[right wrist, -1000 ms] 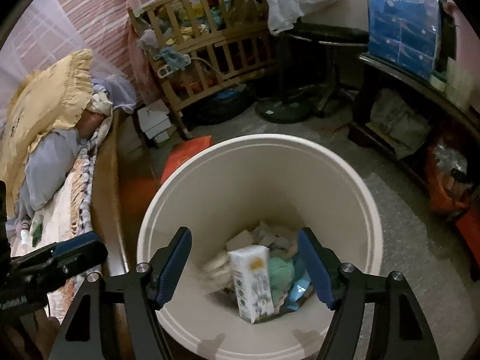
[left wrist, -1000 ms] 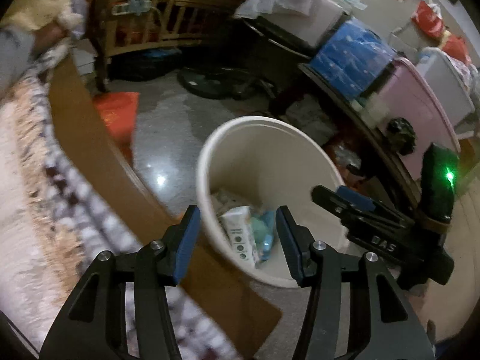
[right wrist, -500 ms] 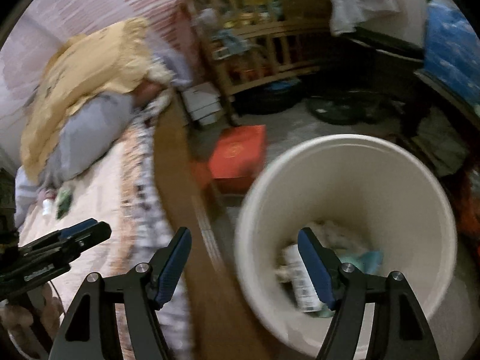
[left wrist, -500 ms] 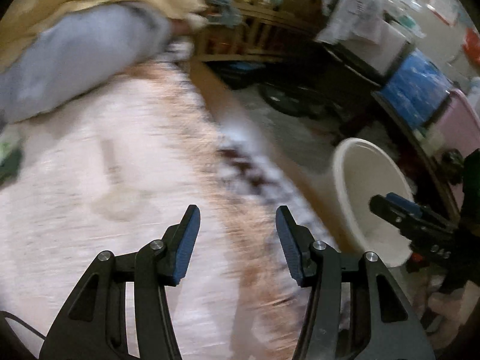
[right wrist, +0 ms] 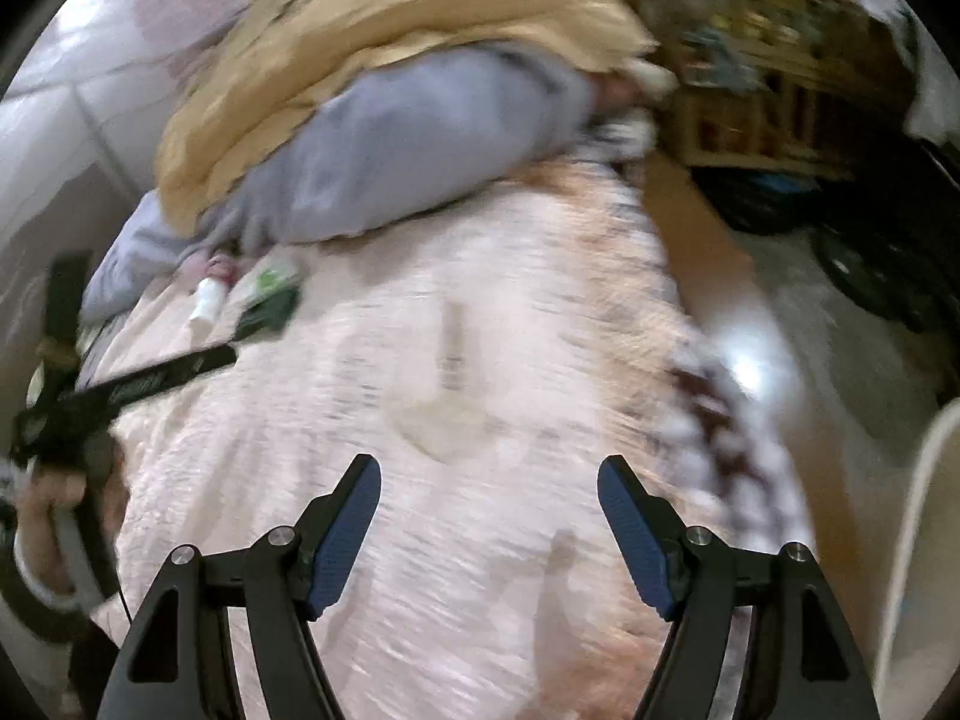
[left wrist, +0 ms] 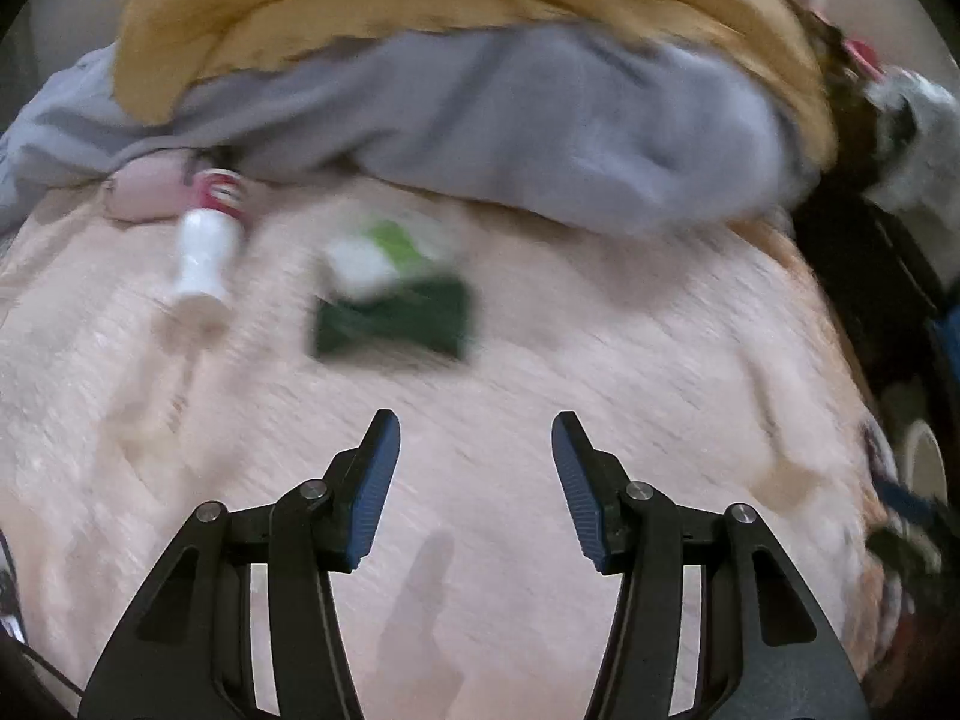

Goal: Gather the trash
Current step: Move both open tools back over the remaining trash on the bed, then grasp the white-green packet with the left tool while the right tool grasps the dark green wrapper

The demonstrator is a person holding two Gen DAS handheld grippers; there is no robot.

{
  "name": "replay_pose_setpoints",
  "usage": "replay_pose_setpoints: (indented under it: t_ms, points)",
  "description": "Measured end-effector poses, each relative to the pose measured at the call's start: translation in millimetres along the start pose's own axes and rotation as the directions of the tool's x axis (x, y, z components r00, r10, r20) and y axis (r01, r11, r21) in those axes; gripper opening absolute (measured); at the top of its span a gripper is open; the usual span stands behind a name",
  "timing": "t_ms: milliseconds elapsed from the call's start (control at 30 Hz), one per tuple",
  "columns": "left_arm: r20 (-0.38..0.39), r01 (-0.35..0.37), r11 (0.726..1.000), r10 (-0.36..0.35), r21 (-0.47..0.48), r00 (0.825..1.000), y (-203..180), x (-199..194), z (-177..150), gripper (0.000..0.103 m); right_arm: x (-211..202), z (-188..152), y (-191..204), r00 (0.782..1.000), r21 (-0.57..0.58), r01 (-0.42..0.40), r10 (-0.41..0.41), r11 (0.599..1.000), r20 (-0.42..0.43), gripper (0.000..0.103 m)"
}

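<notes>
Black two-piece fingers (left wrist: 375, 480) carry ribbed blue pads and silver screws.

No legible txt; print on left claw (right wrist: 129, 387) too blurred.

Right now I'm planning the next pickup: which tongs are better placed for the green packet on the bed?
Left. The left tongs stand open just short of the green packet. The right tongs, also open and empty, face bare blanket, the packet far off to their left.
</notes>
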State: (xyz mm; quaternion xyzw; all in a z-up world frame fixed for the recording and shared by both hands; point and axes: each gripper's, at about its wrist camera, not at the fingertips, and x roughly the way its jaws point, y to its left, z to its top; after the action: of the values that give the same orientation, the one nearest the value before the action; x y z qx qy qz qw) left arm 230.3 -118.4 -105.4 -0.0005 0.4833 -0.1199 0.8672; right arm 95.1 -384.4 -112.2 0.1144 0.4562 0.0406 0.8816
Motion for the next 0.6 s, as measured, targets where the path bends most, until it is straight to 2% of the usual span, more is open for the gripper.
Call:
replay_pose_setpoints:
  t_ms: [67,167,267,433,500,567,600]
  points:
    - [0.011,-0.009,1.0,0.009,-0.013,1.0,22.8,11.5,18.7,0.066,12.8,7.7,20.0,1.0,-0.035,-0.022,0.022,0.999,-0.011,0.075]
    - [0.016,0.009,1.0,-0.01,0.018,1.0,39.7,32.1,42.4,0.074,31.9,17.0,43.1,0.999,-0.084,-0.046,0.043,0.995,-0.033,0.076]
    - [-0.019,0.026,0.998,-0.025,0.06,1.0,46.6,59.1,59.5,0.075,51.9,24.0,59.9,0.996,-0.117,-0.064,0.057,0.991,-0.062,0.076]
    - [-0.058,-0.018,0.988,0.027,0.154,0.998,43.2,94.6,68.6,0.074,78.5,32.9,76.4,0.992,-0.142,-0.09,0.076,0.986,-0.098,0.076]
    - [-0.046,-0.024,0.989,0.031,0.145,0.998,44.9,96.5,69.1,0.062,83.9,35.2,80.2,0.991,-0.147,-0.097,0.082,0.984,-0.103,0.076]
    - [-0.048,0.025,0.996,-0.021,0.086,0.999,52.4,91.0,70.0,0.044,88.8,37.8,84.7,0.991,-0.155,-0.105,0.09,0.982,-0.103,0.076]
    - [-0.048,0.049,0.997,-0.046,0.065,0.998,56.3,87.0,69.3,0.041,90.4,37.9,86.4,0.99,-0.16,-0.109,0.093,0.981,-0.105,0.076]
